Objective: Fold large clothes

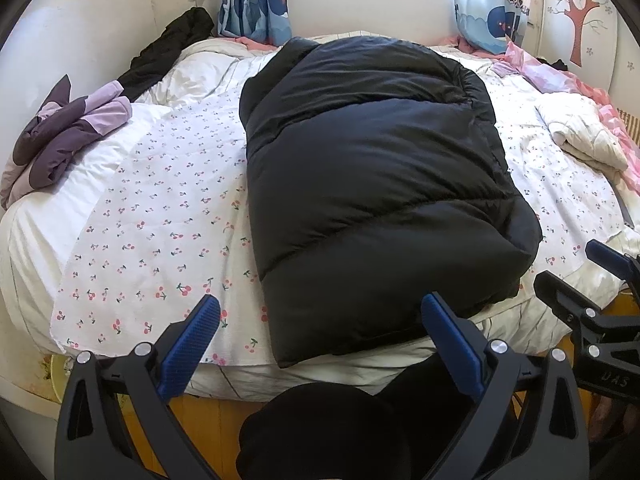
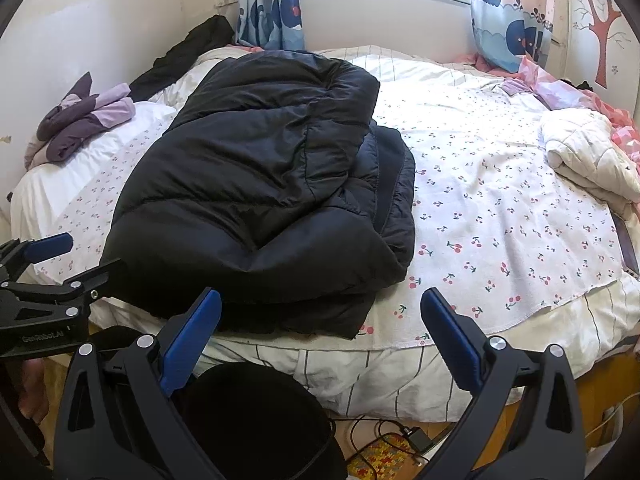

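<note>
A large black puffer coat (image 1: 372,184) lies folded lengthwise on the cherry-print bed cover (image 1: 160,208); it also shows in the right wrist view (image 2: 260,188), with its near hem at the bed's front edge. My left gripper (image 1: 320,312) is open and empty, held just in front of the coat's near hem, its right finger (image 1: 444,332) over the hem. My right gripper (image 2: 320,308) is open and empty, at the coat's near right corner. Each gripper shows in the other's view: the right one (image 1: 572,272) and the left one (image 2: 80,260).
A purple and lilac garment (image 1: 68,132) lies bunched at the bed's left. Another black garment (image 1: 168,52) lies at the far left by the wall. A white quilt (image 1: 584,136) and pink bedding (image 2: 580,92) lie at the right. Cables (image 2: 384,436) lie on the floor below.
</note>
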A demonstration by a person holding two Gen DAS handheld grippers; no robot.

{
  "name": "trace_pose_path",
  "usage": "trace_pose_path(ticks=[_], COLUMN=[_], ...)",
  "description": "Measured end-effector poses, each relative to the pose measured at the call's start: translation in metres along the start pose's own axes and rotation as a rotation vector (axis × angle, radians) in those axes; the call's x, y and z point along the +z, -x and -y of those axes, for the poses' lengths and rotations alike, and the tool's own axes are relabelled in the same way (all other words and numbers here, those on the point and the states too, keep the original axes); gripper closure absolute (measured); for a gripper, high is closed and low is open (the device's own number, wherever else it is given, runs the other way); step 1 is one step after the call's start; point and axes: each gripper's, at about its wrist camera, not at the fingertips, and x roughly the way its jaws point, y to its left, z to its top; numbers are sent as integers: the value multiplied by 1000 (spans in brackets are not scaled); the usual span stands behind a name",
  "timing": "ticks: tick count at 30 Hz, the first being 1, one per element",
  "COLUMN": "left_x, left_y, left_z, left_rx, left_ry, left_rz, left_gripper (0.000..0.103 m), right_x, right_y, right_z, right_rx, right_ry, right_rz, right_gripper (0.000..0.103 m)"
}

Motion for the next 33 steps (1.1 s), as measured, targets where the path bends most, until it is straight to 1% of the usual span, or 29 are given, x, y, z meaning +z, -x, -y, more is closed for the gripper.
trace_pose_path(ticks=[11, 33], left_x=[2, 0], left_y=[-3, 5], left_z=[2, 4], left_rx=[-11, -5], left_ry=[-3, 0], left_rz=[-4, 9], left_gripper=[7, 7], right_x=[2, 1], right_y=[-7, -1], right_z=[-4, -11], right_rx=[7, 13], right_ry=[7, 14], right_rz=[-16, -13], right_gripper=[7, 7])
